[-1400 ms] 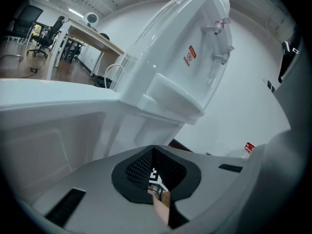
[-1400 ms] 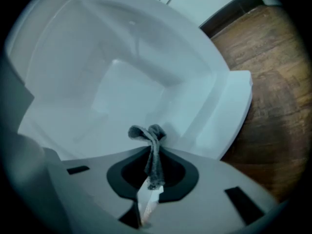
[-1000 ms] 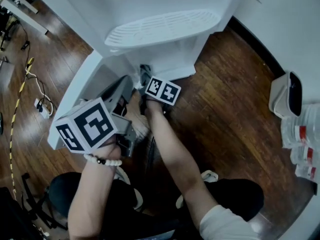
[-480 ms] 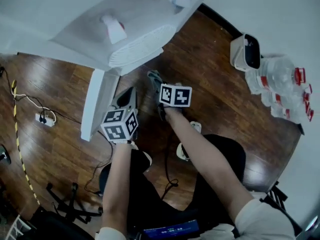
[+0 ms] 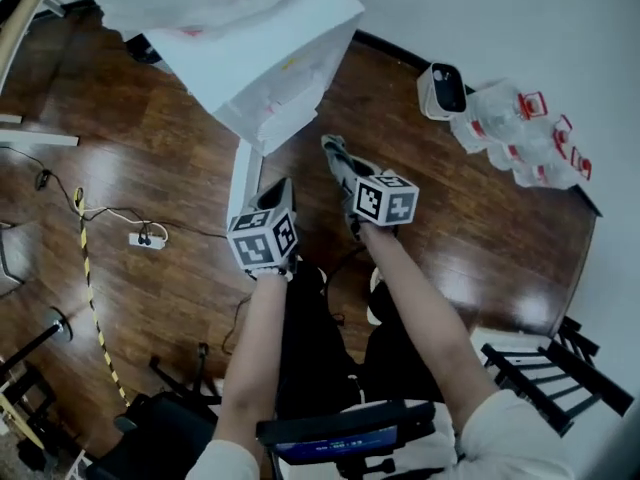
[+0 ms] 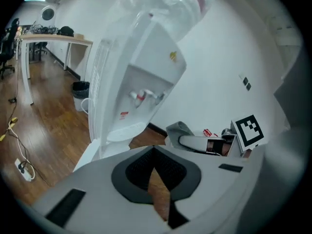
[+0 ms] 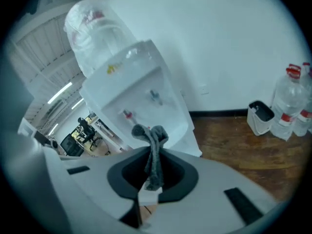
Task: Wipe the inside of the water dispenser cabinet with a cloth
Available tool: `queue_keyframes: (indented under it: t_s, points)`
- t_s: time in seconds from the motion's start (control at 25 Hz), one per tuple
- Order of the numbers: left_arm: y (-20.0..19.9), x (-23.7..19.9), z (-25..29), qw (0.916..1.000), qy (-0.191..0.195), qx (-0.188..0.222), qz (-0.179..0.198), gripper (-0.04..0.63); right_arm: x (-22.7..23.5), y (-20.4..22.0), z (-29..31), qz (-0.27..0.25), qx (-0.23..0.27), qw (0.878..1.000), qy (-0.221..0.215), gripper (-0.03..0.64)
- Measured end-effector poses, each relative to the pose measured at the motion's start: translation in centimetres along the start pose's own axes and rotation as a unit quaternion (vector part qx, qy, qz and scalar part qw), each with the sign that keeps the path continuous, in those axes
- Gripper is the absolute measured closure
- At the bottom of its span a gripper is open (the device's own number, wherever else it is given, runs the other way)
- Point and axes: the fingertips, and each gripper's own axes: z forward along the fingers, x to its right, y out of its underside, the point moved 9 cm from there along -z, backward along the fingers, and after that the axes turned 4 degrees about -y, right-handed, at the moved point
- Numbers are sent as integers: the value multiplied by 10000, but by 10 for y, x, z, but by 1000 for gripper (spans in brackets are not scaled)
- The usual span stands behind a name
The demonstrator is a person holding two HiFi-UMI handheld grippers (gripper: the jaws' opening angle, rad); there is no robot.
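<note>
Right gripper view: right gripper (image 7: pixel 151 160) jaws tight on grey cloth (image 7: pixel 155 139); left gripper (image 6: pixel 154 154) jaws together, empty; dispenser (image 6: pixel 146 77) label unreadable.

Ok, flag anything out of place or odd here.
Nothing spilled or damaged. Only the cabinet door of the water dispenser stands open, and the right gripper pinches the grey cloth.

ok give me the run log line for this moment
left tongs: shut, empty | right tongs: shut on cloth | both held in front of water dispenser, outside cabinet | wiping: not under way
</note>
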Motion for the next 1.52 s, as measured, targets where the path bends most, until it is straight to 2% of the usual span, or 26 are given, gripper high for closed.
queue_keyframes:
  t_s: [0.16, 0.28, 0.36, 0.52, 0.64, 0.84, 0.96, 1.08, 1.4, 1.52]
  points:
    - [-21, 54, -70, 9991, 258, 319, 94, 603, -50, -37, -86, 155, 941, 9947, -379, 581]
    - [-19, 92, -124, 9963, 321, 702, 375, 603, -86, -50, -157, -149, 1548, 9845, -813, 581]
    - [-3, 120, -164, 9941, 330, 954, 395, 603, -106, -48, -217, -477, 1831, 9764, -1044, 580]
    - [34, 178, -243, 9876, 342, 1470, 432, 603, -148, -40, -334, -1550, 2104, 9583, -1153, 580]
    - [62, 220, -296, 9824, 403, 1747, 516, 603, -165, -19, -406, -2148, 2123, 9468, -1110, 580]
    - [92, 284, -364, 9718, 707, 2039, 952, 603, -177, 29, -497, -2321, 2119, 9432, -1078, 580]
    - [101, 299, -386, 9681, 890, 2061, 1109, 603, -183, 58, -525, -2215, 2217, 9446, -976, 580]
    - [105, 293, -397, 9686, 1023, 1977, 1109, 603, -189, 80, -529, -1938, 2249, 9514, -819, 581]
    - [94, 245, -422, 9697, 1069, 1749, 1327, 603, -224, 112, -496, -1352, 2213, 9643, -544, 581]
    - [89, 227, -428, 9702, 1078, 1737, 1305, 603, -242, 114, -482, -1321, 2124, 9666, -554, 581]
